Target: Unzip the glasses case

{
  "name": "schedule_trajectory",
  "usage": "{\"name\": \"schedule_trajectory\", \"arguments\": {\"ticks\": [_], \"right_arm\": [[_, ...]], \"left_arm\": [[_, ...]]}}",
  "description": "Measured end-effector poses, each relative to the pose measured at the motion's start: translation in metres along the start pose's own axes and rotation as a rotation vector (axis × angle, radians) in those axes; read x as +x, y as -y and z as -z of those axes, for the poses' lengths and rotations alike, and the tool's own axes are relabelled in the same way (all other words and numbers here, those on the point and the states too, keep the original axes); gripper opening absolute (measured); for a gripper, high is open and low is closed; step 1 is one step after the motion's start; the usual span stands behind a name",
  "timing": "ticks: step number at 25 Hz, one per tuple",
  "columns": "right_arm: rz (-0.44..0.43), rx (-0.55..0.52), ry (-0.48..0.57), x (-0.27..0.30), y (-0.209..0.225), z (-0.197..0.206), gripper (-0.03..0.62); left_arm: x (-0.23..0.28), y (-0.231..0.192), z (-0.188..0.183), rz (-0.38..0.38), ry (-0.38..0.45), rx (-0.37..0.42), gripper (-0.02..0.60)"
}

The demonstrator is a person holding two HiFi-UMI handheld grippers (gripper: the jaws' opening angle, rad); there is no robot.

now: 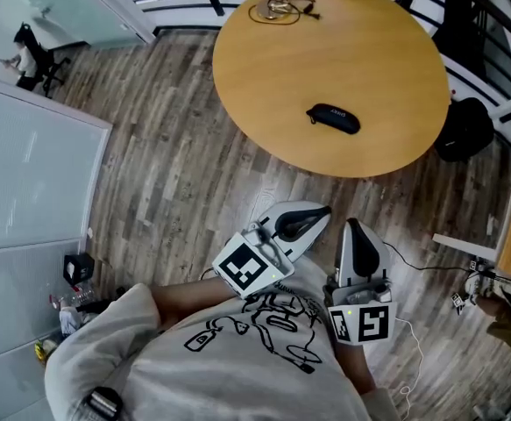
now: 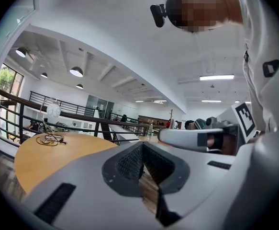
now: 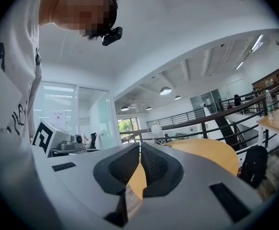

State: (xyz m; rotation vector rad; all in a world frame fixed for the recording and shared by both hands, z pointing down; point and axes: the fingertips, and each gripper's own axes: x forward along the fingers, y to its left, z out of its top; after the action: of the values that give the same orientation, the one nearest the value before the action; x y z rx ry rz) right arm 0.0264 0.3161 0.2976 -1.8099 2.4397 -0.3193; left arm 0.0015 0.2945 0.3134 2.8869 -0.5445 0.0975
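Well beyond jaws, glasses case (image 1: 332, 118) on table (image 1: 360, 51), left gripper (image 1: 323, 211), right gripper (image 1: 353, 224) clenched empty

Bright and even in here: round ceiling lamps (image 2: 76, 71) and window (image 3: 126, 125) daylight, faint shadows on the counter (image 1: 264, 68). Gripper views bulge fisheye, corners black.

The round wooden desk (image 1: 351, 55) stood on the plank floor (image 1: 176, 174) ahead of me. On it lay a black case (image 1: 333, 118) near my edge and a coiled cable (image 1: 281, 8) at the far side, well apart.
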Motion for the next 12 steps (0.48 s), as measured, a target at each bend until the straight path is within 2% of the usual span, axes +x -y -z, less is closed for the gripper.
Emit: {"name": "schedule_trajectory", "arguments": {"ticks": [7,12], "right_arm": [[-0.004,0.011,-0.015,-0.018,0.01,0.009,0.025],[0.007,0.029,-0.029,-0.025,0.018,0.014,0.023]], "left_arm": [[0.006,0.019,0.013,-0.015,-0.014,-0.02,0.006],[0.011,0.025,0.014,-0.013,-0.019,-0.007,0.006]]}}
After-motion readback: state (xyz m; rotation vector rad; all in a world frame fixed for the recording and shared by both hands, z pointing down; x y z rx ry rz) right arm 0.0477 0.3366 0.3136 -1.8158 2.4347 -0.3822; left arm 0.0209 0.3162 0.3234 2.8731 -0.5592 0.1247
